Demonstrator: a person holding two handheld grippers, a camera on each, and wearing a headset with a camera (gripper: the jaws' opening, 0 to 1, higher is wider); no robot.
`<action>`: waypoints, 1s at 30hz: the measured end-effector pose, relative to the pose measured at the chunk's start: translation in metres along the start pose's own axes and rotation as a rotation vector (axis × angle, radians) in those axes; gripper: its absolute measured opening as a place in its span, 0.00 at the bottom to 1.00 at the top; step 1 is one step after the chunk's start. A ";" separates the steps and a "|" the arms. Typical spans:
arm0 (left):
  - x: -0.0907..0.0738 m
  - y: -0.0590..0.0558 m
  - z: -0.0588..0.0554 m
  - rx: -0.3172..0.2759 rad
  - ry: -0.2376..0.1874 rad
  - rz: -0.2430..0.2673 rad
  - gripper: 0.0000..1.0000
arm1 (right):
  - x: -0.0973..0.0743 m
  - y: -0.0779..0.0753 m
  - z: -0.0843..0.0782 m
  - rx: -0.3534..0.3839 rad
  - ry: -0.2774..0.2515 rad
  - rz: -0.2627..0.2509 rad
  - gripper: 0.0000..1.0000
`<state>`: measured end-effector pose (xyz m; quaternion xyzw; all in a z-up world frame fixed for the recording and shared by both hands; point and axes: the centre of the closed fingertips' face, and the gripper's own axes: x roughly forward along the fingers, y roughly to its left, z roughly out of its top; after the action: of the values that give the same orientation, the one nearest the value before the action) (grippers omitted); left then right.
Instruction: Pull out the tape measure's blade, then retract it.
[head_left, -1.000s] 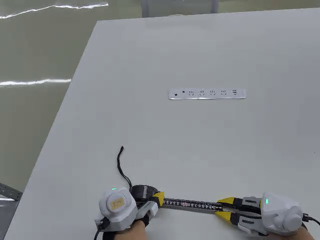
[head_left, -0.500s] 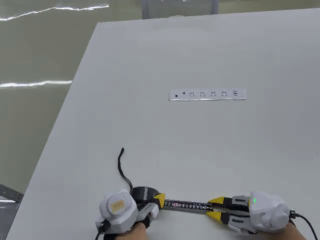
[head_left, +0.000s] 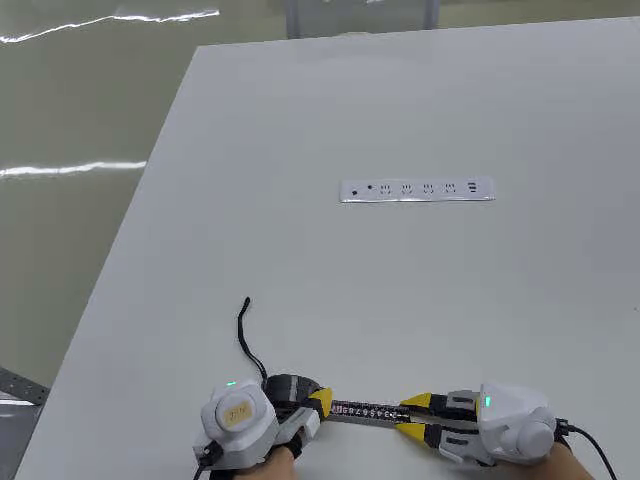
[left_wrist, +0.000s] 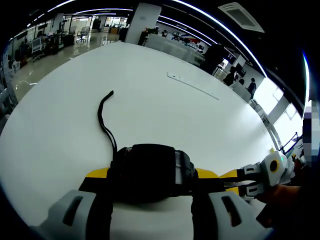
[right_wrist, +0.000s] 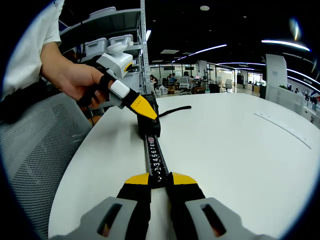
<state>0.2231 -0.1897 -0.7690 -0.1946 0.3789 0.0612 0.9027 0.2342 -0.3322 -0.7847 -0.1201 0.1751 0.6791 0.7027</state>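
White table (head_left: 300, 150) is running from the near edge up to the far end in the head view, surface plain and matte. Power strip (head_left: 417, 189) is lying flat mid-table, long side going left-right, well apart from everything else. Tape measure (head_left: 288, 388) is sitting near the front edge, black case. Its black strap (head_left: 243, 330) is lying loose on the surface, curving away from the case toward the far side. Blade (head_left: 365, 411) is sticking out of the case to the right, low along the tabletop; touching or not, cannot tell.
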 end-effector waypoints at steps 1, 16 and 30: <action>0.000 0.000 0.000 -0.001 0.000 0.000 0.61 | 0.001 0.000 0.000 -0.001 0.000 0.001 0.12; 0.001 0.000 0.000 -0.005 -0.003 -0.001 0.61 | 0.024 0.003 0.011 -0.009 -0.001 0.018 0.12; 0.001 0.000 0.000 -0.016 -0.001 -0.005 0.61 | 0.037 0.005 0.016 -0.023 -0.003 0.027 0.12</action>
<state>0.2238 -0.1896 -0.7703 -0.2028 0.3772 0.0621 0.9015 0.2311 -0.2922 -0.7851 -0.1244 0.1679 0.6908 0.6922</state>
